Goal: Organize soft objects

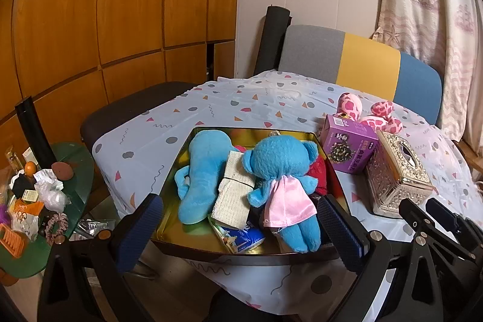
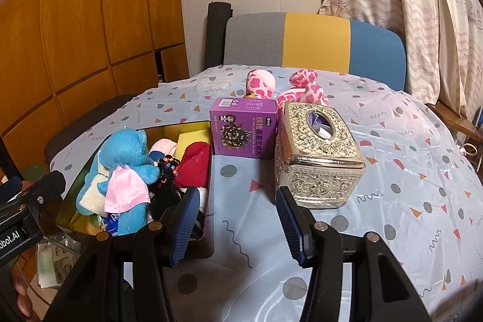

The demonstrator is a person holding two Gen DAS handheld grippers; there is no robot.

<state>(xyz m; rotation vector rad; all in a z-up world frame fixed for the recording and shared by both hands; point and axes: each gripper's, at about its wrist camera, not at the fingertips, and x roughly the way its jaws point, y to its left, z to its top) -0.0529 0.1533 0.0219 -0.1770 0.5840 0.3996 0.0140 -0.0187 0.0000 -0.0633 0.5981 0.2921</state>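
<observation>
A gold-lined tin box (image 1: 193,237) sits at the table's near edge and also shows in the right wrist view (image 2: 193,127). It holds a blue plush with a pink cape (image 1: 280,171) (image 2: 123,159), a second blue plush (image 1: 202,171), a white cloth (image 1: 232,195), a red soft item (image 2: 194,162) and a tissue pack (image 1: 238,237). A pink spotted plush (image 1: 371,116) (image 2: 302,89) lies on the table behind the purple box. My left gripper (image 1: 241,231) is open, its fingers astride the tin's near end. My right gripper (image 2: 238,222) is open and empty over the tablecloth.
A purple carton (image 1: 347,147) (image 2: 244,129) and an ornate silver tissue box (image 1: 398,171) (image 2: 317,156) stand right of the tin. A grey, yellow and blue chair (image 2: 314,41) is behind the table. A cluttered green side table (image 1: 75,171) is at the left.
</observation>
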